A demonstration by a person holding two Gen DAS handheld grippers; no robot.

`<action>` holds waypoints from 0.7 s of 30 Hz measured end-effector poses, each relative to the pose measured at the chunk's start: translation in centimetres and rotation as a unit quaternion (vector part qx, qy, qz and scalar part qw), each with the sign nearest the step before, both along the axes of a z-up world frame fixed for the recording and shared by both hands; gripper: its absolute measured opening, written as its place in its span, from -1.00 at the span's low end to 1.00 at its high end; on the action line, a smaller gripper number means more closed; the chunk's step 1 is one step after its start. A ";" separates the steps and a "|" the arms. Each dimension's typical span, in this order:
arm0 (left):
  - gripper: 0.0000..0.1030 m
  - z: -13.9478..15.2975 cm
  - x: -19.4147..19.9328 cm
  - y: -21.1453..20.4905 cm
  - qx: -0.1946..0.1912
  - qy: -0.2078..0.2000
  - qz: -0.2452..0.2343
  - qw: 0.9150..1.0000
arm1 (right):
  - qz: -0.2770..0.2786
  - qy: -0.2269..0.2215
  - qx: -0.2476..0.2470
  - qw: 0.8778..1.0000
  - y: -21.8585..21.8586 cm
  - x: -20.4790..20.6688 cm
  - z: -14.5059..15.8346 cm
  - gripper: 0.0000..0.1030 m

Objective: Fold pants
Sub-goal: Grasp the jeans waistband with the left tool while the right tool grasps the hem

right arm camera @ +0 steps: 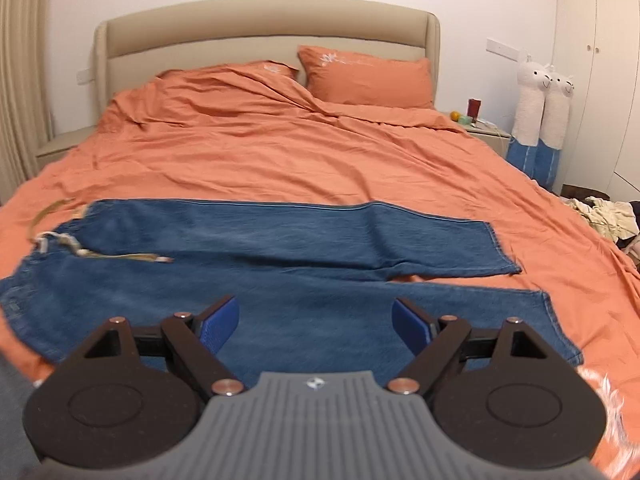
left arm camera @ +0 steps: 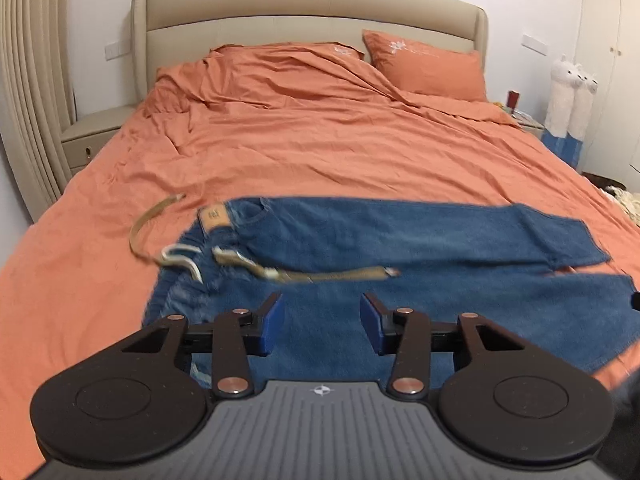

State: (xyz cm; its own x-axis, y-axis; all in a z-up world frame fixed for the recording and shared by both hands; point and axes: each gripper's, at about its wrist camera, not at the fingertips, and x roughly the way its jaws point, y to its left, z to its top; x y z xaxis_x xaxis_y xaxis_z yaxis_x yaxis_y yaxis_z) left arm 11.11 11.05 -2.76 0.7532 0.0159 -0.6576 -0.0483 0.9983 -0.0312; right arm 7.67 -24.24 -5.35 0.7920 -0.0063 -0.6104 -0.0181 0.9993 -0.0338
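Observation:
Blue denim pants lie flat across the orange bed, waist at the left, both legs stretched to the right. A tan belt trails from the waistband, one end looping onto the bedcover. The pants also show in the right wrist view, legs side by side with hems at the right. My left gripper is open and empty above the near leg close to the waist. My right gripper is open wide and empty above the near leg.
The orange bedcover is rumpled toward the beige headboard, with an orange pillow. A nightstand stands at the left, another with small items at the right. Two plush alpacas and a clothes heap stand at the right.

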 end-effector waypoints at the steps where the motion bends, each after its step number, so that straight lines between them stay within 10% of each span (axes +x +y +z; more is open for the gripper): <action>1: 0.02 -0.1 1.0 0.6 0.004 -0.003 0.004 1.000 | -0.004 0.009 0.003 1.000 -0.4 1.4 -0.3 0.24; 13: 0.20 -5.0 12.4 11.3 -0.027 0.021 0.004 0.999 | -0.053 0.004 0.033 0.998 -2.9 15.3 -6.1 0.04; 21: 0.42 -11.3 19.6 18.3 -0.116 0.072 -0.037 0.990 | -0.085 0.040 0.017 0.995 -2.3 18.9 -9.6 0.06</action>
State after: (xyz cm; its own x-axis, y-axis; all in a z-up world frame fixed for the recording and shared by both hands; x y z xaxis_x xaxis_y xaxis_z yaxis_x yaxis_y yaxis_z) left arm 30.67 29.33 -14.06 0.6453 -0.2005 -0.7371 0.0047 0.9660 -0.2587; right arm 26.57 -26.49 -14.93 0.7299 -0.1146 -0.6739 0.1497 0.9887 -0.0059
